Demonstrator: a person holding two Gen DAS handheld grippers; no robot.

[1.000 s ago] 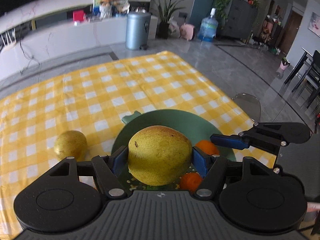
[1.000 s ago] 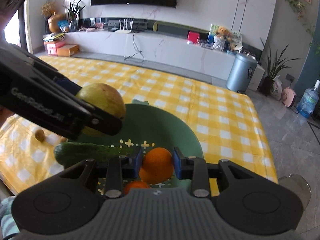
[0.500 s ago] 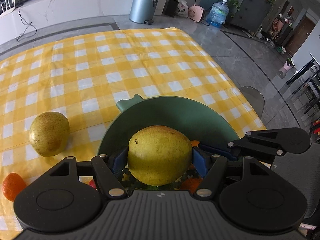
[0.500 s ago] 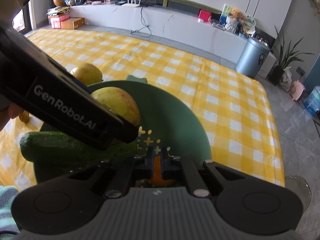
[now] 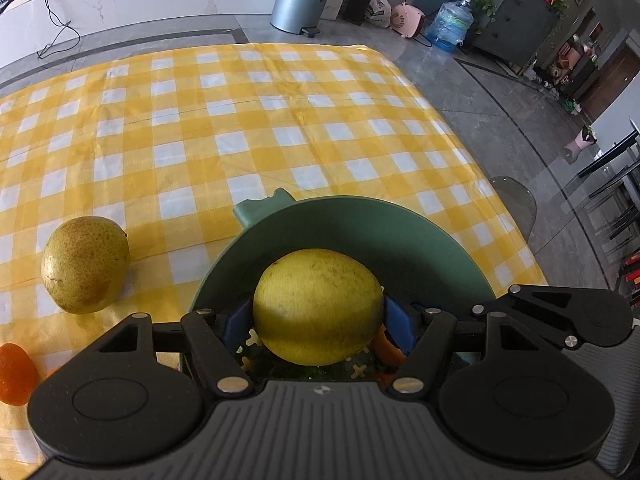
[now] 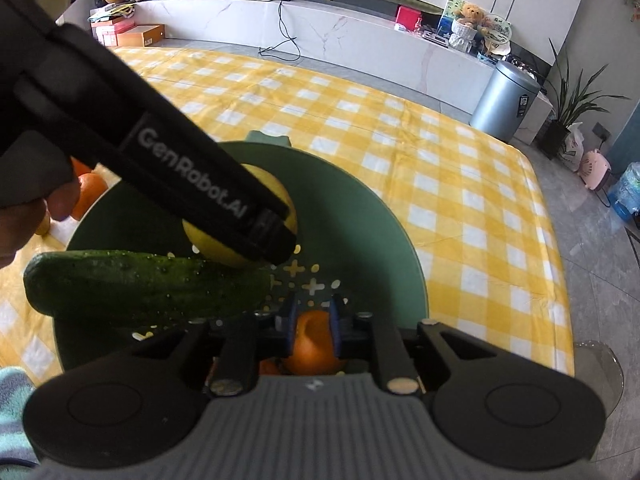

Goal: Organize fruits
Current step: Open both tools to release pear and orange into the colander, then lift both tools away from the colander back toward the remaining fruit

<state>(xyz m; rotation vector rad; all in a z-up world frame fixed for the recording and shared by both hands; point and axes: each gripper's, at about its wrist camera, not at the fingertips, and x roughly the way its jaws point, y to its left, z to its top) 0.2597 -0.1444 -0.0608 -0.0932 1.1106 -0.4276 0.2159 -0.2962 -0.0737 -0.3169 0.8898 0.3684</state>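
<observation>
Pear and orange being set into the green plate.

The pear (image 5: 318,306) sits pinched between the left gripper (image 5: 318,318) pads, low over the green plate (image 5: 420,232), near the cucumber (image 6: 148,286). The right gripper (image 6: 313,330) pinches an orange (image 6: 314,344) at the plate's near edge. Next move, likely: part each pair of fingers gently so neither fruit rolls. A second pear (image 5: 85,265) waits left of the plate.

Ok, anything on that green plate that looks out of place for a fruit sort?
Yes: a cucumber lies across the green plate's near side among the fruit, the only vegetable there, beside the pear held over the plate.
</observation>
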